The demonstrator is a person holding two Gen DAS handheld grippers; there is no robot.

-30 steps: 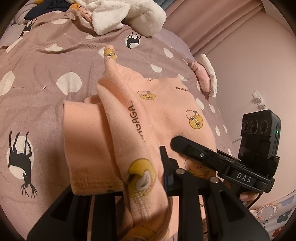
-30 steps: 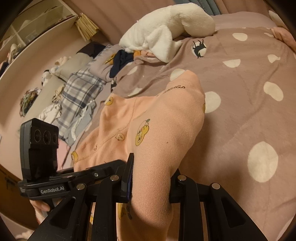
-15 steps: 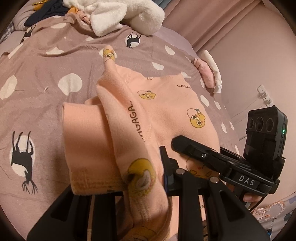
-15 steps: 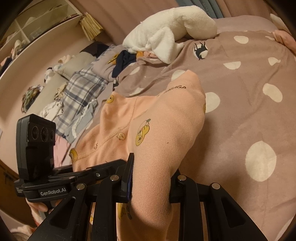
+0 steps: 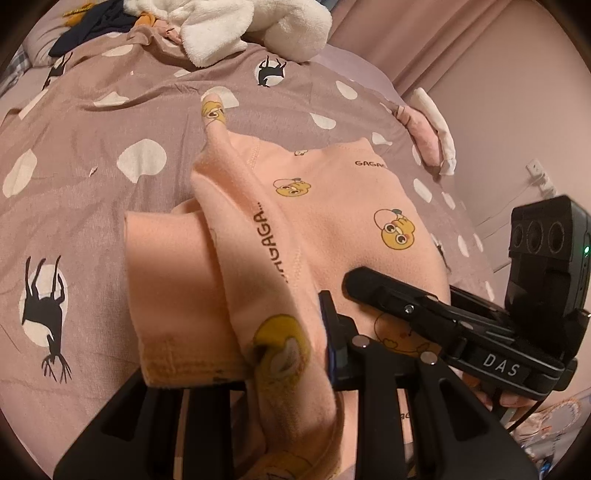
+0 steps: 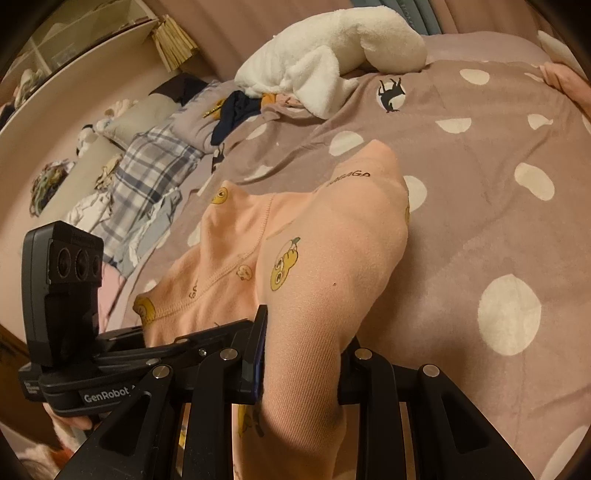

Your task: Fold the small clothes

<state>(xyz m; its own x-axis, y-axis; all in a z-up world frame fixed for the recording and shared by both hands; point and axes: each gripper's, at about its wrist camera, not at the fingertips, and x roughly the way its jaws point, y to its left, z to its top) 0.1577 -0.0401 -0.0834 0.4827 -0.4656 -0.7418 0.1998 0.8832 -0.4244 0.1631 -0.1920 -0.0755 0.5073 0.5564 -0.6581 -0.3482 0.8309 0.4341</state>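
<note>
A small peach garment (image 5: 332, 221) printed with yellow cartoon ducks lies on the mauve spotted bedcover (image 5: 92, 147). My left gripper (image 5: 280, 354) is shut on a bunched fold of it, with a sleeve or cuff hanging to the left. My right gripper (image 6: 299, 354) is shut on another fold of the same garment (image 6: 314, 258), lifted off the bed. The right gripper also shows at the right of the left wrist view (image 5: 443, 317); the left gripper shows at the lower left of the right wrist view (image 6: 129, 358).
A white fluffy blanket (image 5: 229, 26) and dark clothes (image 5: 96, 22) are piled at the far end of the bed. A pink and white item (image 5: 432, 125) lies at the far right edge. A plaid cloth (image 6: 155, 170) lies at the left.
Both grippers keep their hold on the garment and have shifted slightly forward and right over the bed; the garment's shape is nearly unchanged.
</note>
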